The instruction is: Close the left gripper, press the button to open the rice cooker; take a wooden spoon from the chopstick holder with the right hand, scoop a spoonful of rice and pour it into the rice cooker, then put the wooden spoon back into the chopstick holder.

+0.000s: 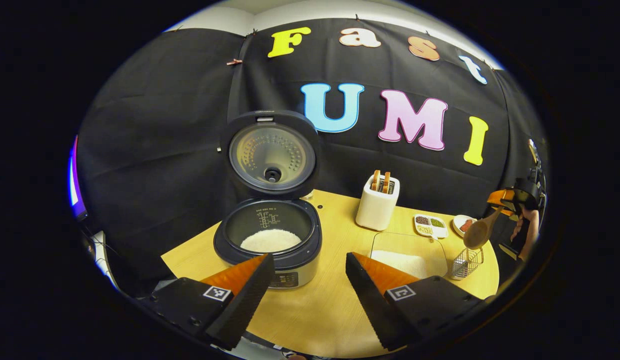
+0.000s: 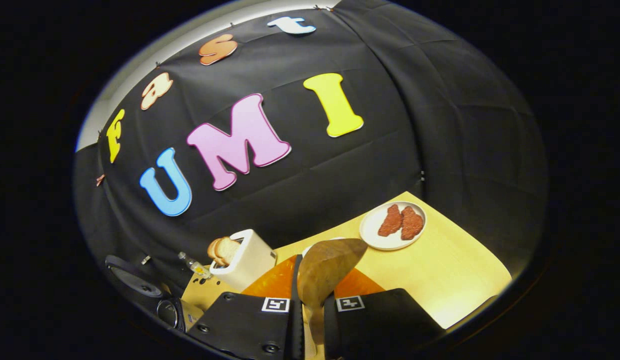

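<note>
The rice cooker (image 1: 267, 240) stands on the table with its lid (image 1: 270, 152) swung up; white rice lies in its pot. My left gripper (image 1: 310, 270) hovers open in front of it, fingers wide apart with nothing between them. At the far right in the left gripper view, my right gripper (image 1: 510, 199) holds the wooden spoon (image 1: 479, 231) above the wire chopstick holder (image 1: 466, 262). A clear tray of rice (image 1: 409, 256) lies beside the holder. In the right gripper view, my right gripper (image 2: 312, 285) is shut on the wooden spoon (image 2: 326, 270), its bowl pointing up and forward.
A white toaster (image 1: 378, 202) with bread slices stands behind the rice tray, also seen as the toaster (image 2: 244, 260) in the right gripper view. A small dish of grains (image 1: 430, 225) and a plate with red pieces (image 2: 394, 225) sit near the table's right edge. The black cloth wall lies behind.
</note>
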{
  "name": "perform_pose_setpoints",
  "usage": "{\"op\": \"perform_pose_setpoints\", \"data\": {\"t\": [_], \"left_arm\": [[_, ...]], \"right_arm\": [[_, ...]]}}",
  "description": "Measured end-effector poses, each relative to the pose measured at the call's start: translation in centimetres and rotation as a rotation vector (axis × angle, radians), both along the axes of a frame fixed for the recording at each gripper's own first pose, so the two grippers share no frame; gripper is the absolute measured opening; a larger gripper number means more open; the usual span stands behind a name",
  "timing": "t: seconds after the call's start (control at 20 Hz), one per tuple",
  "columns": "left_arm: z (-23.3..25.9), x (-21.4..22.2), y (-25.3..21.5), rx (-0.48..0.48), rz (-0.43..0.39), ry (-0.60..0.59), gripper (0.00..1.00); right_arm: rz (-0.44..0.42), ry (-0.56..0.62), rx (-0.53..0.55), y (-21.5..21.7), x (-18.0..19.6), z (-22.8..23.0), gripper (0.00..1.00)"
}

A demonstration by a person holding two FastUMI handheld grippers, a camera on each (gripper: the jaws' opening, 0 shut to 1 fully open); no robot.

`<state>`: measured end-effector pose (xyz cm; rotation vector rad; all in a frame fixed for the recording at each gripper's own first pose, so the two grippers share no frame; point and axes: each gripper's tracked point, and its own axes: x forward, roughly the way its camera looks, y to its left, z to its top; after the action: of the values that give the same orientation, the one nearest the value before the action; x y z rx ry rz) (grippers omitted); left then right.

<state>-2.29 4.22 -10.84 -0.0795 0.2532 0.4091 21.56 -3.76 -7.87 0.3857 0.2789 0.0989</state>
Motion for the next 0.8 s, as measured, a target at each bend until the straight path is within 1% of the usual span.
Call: {"op": "perform_pose_setpoints", "data": {"t": [0.05,0.1,0.2,0.5,0.55,0.6,0.65,0.8], "left_arm": [[-0.2,-0.2,0.4,0.016,-0.002,0.003,0.97],[-0.3,-0.4,1.0,0.04,-0.004,0.012,0.97],[-0.6,-0.5,2.4,0.057,-0.018,0.021,0.97],[-1.7,-0.7,5.4,0.001,-0.032,0.013,0.97],[-1.8,-0.6,5.3,-0.002,-0.052,0.008,0.97],[-1.8,-0.5,5.3,0.003,-0.066,0.002,0.96],[-1.8,-0.4,5.4,0.007,-0.079,-0.002,0.95],[-3.3,-0.2,5.9,-0.006,-0.112,0.012,0.95]], "right_arm": [[0.022,-0.011,0.002,1.4,-0.3,0.4,0.14],[0.041,-0.018,0.004,2.5,-0.5,0.7,0.19],[0.067,-0.015,0.004,4.7,-1.1,0.6,0.19],[0.122,-0.012,-0.02,9.9,-2.0,-0.5,0.19],[0.13,-0.01,-0.027,10.8,-2.1,-1.1,0.19],[0.138,-0.005,-0.038,11.5,-2.1,-1.9,0.24],[0.143,0.003,-0.052,12.2,-2.2,-2.9,0.19],[0.151,0.04,-0.09,13.9,-2.4,-6.7,0.19]]}}
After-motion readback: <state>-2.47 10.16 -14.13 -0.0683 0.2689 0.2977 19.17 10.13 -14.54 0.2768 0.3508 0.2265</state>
